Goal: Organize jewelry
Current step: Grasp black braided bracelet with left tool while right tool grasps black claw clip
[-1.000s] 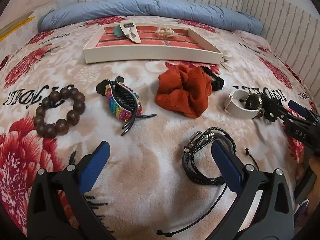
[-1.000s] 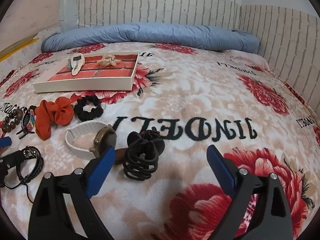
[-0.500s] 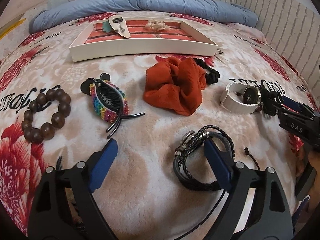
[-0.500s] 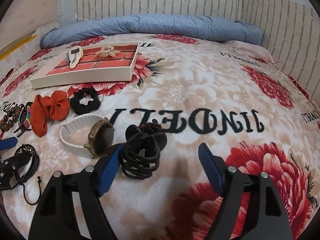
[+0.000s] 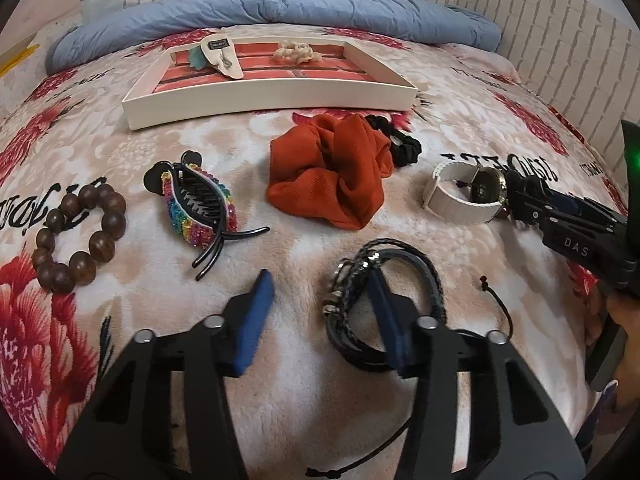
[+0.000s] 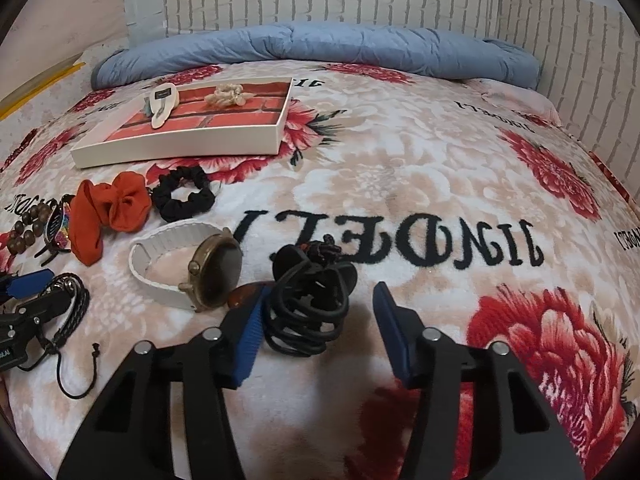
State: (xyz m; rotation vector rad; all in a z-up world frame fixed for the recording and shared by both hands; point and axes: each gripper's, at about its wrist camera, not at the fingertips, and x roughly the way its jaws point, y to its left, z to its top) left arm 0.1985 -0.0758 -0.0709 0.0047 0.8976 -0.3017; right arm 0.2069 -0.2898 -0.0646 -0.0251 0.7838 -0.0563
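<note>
Left gripper [image 5: 316, 304], jaws just narrowing, straddles the near left rim of the black braided leather bracelet [image 5: 386, 300] without yet pinching; right gripper [image 6: 316, 322], likewise narrowing and ungripped, brackets the black wire claw clip [image 6: 312, 304] lying directly ahead on the bed.

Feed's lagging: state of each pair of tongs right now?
Left tongs: open, just been closing; black braided bracelet edge between them, not pinched.
Right tongs: open, just been closing; black hair claw between them, not gripped.

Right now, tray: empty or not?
Not empty. The tray holds a cream hair clip and a shell-coloured piece; the rest is bare.
</note>
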